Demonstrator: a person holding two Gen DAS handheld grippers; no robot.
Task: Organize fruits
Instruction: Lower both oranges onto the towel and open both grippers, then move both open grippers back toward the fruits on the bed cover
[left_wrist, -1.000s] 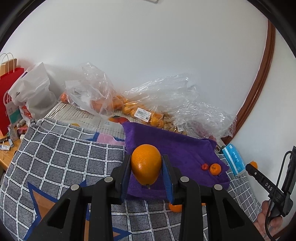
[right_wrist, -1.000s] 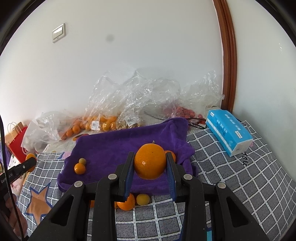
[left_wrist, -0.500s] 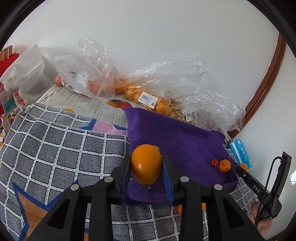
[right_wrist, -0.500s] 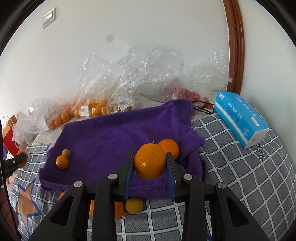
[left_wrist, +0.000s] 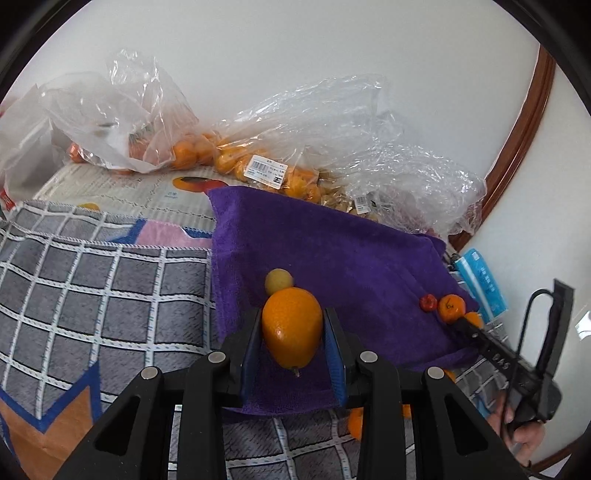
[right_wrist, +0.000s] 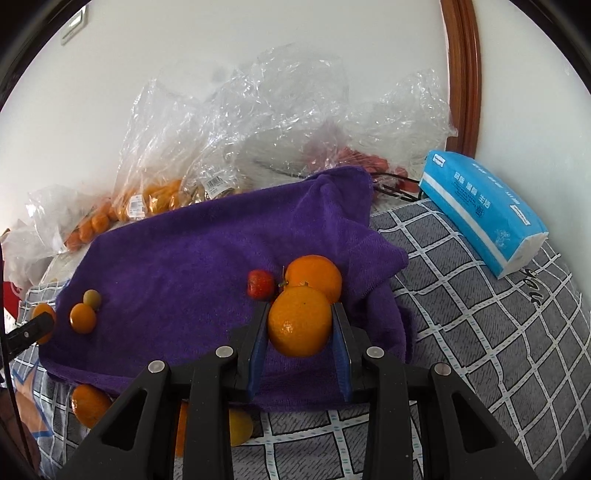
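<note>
Oranges fill both grippers: left gripper (left_wrist: 292, 334) clamps one orange (left_wrist: 291, 328) over the purple towel (left_wrist: 332, 258), right gripper (right_wrist: 300, 325) another (right_wrist: 299, 320), likely for grouping with fruit at twelve o'clock

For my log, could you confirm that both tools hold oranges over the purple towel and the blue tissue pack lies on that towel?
Not quite: in the right wrist view the tissue pack lies on the checked blanket, beside the towel. Both tools do hold oranges.
</note>
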